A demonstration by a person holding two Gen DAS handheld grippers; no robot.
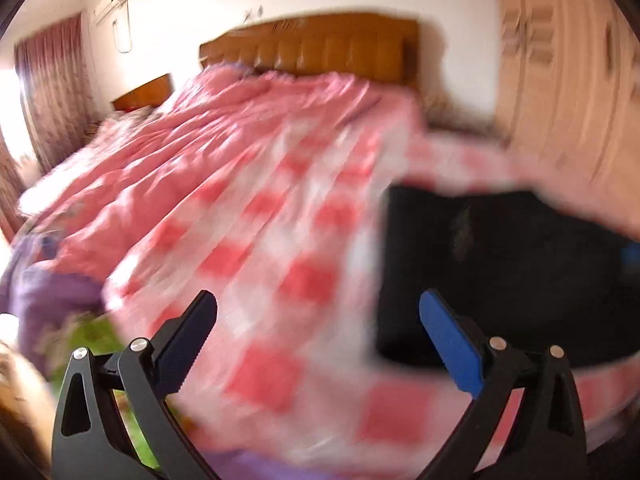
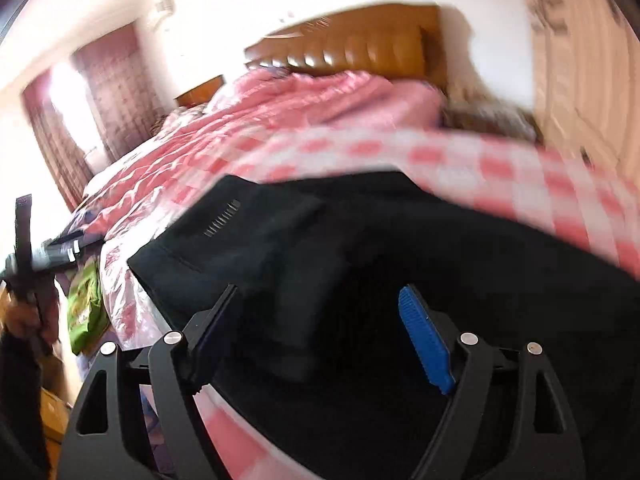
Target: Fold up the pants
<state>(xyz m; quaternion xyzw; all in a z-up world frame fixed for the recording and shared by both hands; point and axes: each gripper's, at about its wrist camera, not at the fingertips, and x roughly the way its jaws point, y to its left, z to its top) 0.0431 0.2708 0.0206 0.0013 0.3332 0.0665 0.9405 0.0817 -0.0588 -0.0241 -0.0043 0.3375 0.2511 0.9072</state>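
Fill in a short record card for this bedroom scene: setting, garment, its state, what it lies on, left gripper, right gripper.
setting: bedroom, bed with brown headboard
garment: black pants
state: folded into a stack of layers, picture blurred
lies on: pink checked cover
left gripper: fingers apart, nothing between them, pants off to its right
right gripper: fingers apart over the pants, not gripping them

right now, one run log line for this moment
pants: black, folded on checked bedcover | left gripper: open, empty | right gripper: open above pants, nothing held
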